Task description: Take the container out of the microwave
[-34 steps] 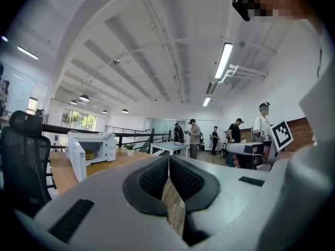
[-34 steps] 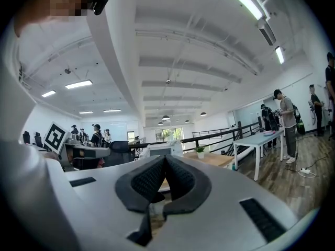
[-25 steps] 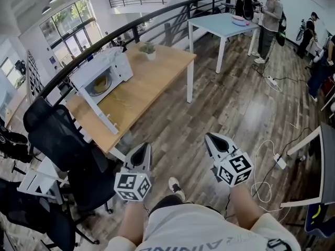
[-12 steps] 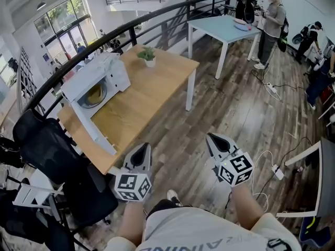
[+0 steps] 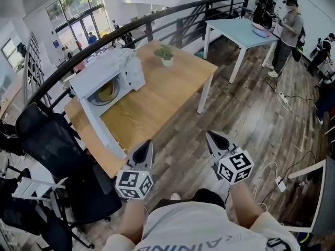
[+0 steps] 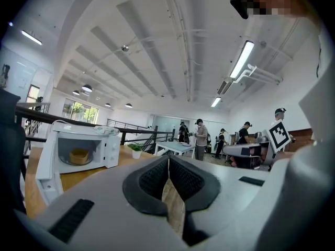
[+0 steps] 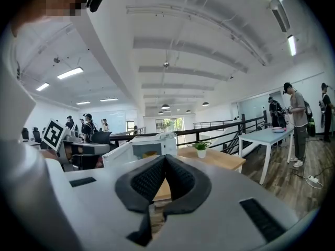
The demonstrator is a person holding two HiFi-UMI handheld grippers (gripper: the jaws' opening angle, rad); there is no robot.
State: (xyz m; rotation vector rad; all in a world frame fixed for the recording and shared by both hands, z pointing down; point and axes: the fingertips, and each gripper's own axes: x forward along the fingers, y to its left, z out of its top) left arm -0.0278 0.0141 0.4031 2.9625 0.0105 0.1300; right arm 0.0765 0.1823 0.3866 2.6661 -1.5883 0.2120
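Left gripper (image 5: 146, 145), right gripper (image 5: 210, 136): ribbed jaws together. Boxy white microwave (image 5: 112, 69), wooden table (image 5: 157, 95).

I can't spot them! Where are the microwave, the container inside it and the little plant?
microwave (image 5: 104, 69): head view, its white top.
container (image 6: 79, 156): left gripper view, its front side.
plant (image 5: 166, 52): head view, its leaves.

The microwave (image 5: 107, 75) stands on the table (image 5: 157, 90), ahead and left of the left gripper's (image 5: 148, 143) fingertips, with the container (image 5: 107, 92) inside it. A potted plant (image 5: 166, 54) sits on the table beyond the microwave. A chair (image 5: 52, 145) stands left of those fingertips.
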